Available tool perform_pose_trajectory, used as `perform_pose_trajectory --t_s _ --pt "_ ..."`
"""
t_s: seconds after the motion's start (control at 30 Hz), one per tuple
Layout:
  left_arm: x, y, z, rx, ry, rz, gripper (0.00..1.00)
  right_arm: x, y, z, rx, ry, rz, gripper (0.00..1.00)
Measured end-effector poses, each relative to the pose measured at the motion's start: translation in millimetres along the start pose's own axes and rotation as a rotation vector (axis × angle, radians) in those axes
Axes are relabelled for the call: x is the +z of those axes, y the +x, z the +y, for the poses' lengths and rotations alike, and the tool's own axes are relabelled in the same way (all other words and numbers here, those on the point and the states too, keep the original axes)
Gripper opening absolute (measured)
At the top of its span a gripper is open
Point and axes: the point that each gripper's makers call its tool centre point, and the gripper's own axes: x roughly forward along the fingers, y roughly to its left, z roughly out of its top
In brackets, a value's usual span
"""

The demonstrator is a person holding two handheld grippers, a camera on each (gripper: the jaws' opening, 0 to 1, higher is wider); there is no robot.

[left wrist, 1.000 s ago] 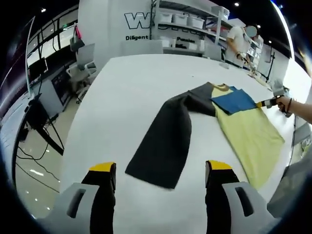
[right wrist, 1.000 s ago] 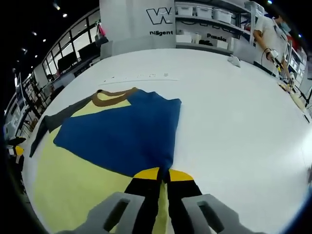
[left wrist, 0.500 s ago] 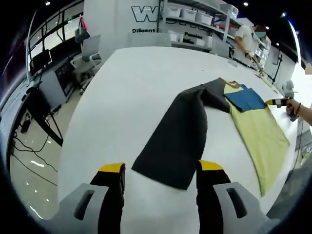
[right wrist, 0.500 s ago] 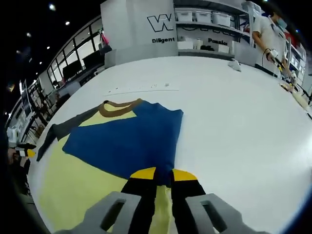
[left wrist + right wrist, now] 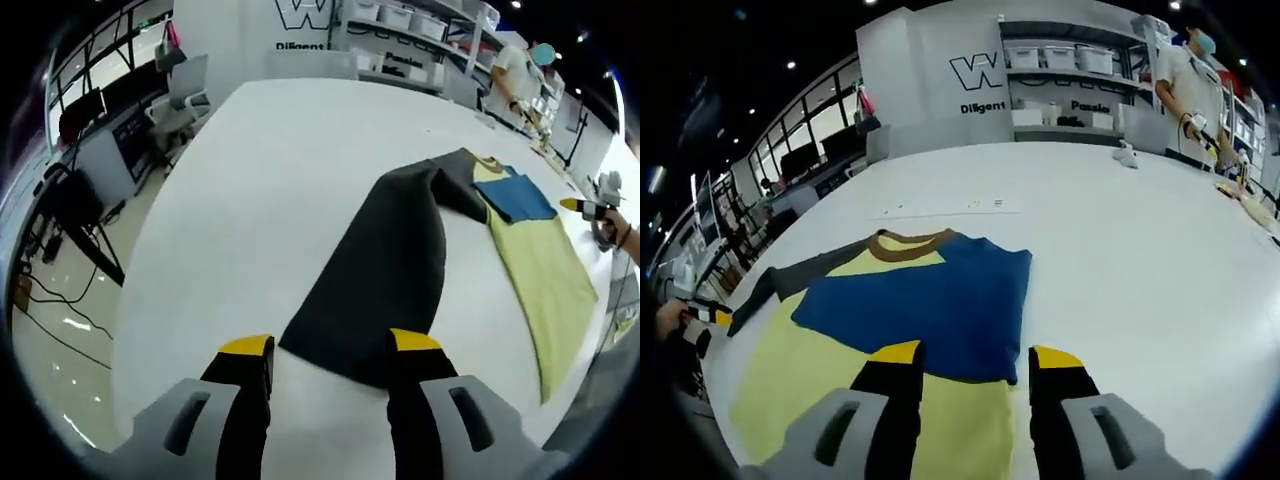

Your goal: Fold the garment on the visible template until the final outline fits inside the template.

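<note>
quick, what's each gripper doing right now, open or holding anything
Left gripper: open, empty, jaws by the dark sleeve end.
Right gripper: open, empty, above the blue sleeve.

My left gripper (image 5: 328, 350) has two black jaws capped with yellow tips, each rising out of a moulded grey housing with a slotted opening at about 7 and 5 o'clock. My right gripper (image 5: 970, 355) is built the same: black jaws, yellow tips, grey slotted housings. At 3 o'clock in the left gripper view, a thin band circles my wrist.
</note>
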Motion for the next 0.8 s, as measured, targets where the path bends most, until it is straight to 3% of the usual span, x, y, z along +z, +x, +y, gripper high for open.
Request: perform_pose_trajectory --t_s 0.23,0.4,0.5,0.8 --pt "-4.7 2.5 1.2 0.007 0.018 0.032 0.39 -3.2 -6.4 11.0 0.003 -0.027 0.001 0.38" --pt "-7.3 3.7 9.6 0.043 0.093 0.080 0.31 -8.8 -8.5 17.7 0.004 -0.026 0.008 0.37" --pt "-4.6 5.2 7.8 0.028 0.099 0.068 0.30 -13.1 -7.9 20.3 0.005 -0.032 0.020 0.36" --pt "-0.8 9.0 3.1 0.020 0.088 0.055 0.03 -16.8 -11.0 29.6 0.024 -0.042 0.023 0.36"
